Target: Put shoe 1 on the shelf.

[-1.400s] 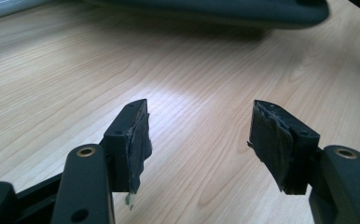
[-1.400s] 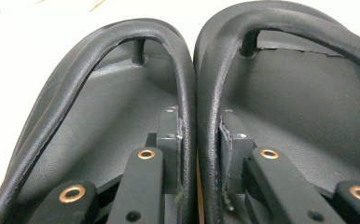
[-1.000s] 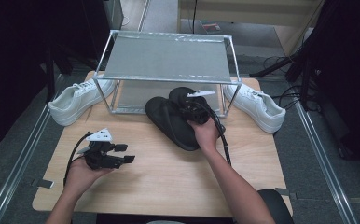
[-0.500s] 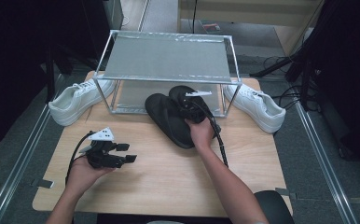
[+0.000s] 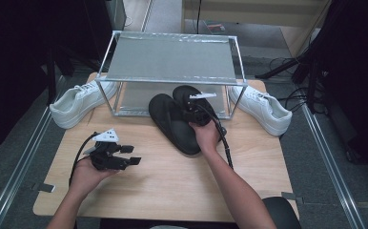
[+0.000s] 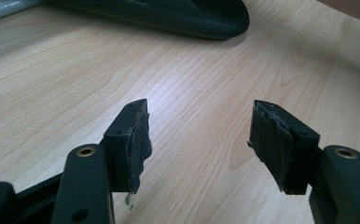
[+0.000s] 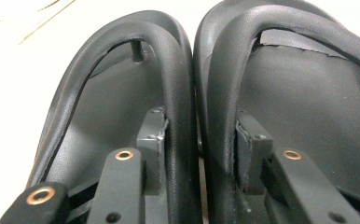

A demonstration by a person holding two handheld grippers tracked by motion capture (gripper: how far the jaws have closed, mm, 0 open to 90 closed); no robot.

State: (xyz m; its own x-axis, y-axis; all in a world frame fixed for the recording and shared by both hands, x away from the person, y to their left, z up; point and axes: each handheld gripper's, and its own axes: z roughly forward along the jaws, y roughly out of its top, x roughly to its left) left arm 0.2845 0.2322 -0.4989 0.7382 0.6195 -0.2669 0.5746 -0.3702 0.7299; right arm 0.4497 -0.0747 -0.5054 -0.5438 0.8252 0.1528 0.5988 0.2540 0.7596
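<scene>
Black right tongs [image 7: 199,154] pinch both sandal straps [image 7: 187,93].

Black flip-flops [image 5: 182,119], white sneakers [image 5: 79,102], pale woodgrain table [image 5: 172,181]

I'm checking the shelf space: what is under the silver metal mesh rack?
Under the silver metal mesh rack, the toe ends of the two black rubber flip-flops reach in, pinched together by the right claw. The mesh top covers the rest.

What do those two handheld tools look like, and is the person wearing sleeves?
Both are black. The left gripper and right gripper each carry a pale three-cornered plate and trail a black cable. Their jaws are blocky, with brass-coloured rivets and worn dark padding. Forearms are bare; no sleeves visible.
</scene>
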